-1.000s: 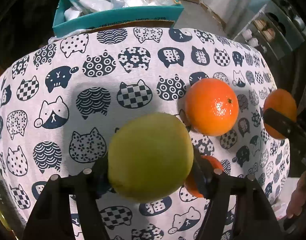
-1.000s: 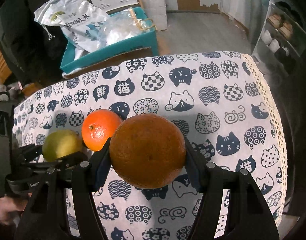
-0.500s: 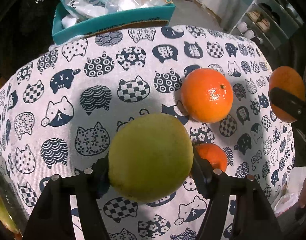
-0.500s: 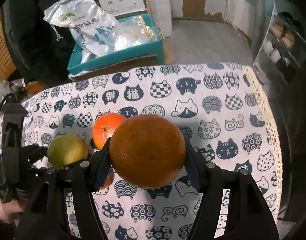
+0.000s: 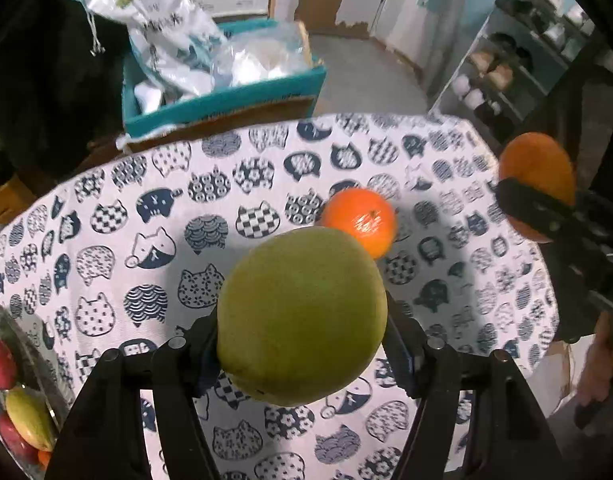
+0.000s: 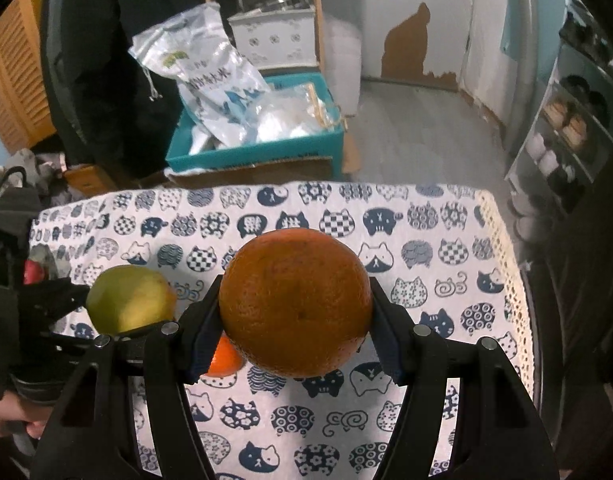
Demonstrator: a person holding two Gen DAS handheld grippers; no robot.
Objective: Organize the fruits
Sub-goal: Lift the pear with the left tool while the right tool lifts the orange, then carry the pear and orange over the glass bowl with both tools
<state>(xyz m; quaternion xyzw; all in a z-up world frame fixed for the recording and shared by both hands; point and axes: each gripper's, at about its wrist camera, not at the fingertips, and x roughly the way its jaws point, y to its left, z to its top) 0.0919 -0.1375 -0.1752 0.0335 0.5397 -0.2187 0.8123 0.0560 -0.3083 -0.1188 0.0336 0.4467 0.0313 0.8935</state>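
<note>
My left gripper (image 5: 302, 320) is shut on a yellow-green pear (image 5: 302, 316) and holds it well above the cat-print tablecloth (image 5: 146, 240). My right gripper (image 6: 296, 308) is shut on a dark orange (image 6: 294, 300), also held above the cloth. The dark orange shows at the right of the left wrist view (image 5: 538, 176). The pear shows at the left of the right wrist view (image 6: 130, 300). A bright orange (image 5: 360, 220) lies on the cloth past the pear. A small part of a bright orange (image 6: 224, 358) shows under the right gripper's left finger.
A glass bowl (image 5: 30, 360) with red and yellow fruit sits at the table's left edge. A teal box (image 6: 258, 152) of plastic bags stands beyond the far edge. A shelf unit (image 6: 566, 128) stands to the right. The tablecloth's lace edge (image 6: 506, 280) marks the right side.
Both grippers have risen and drawn back with their fruit, so the table looks farther and smaller. The bowl has come into the left wrist view. A second small orange is now hidden behind the pear.
</note>
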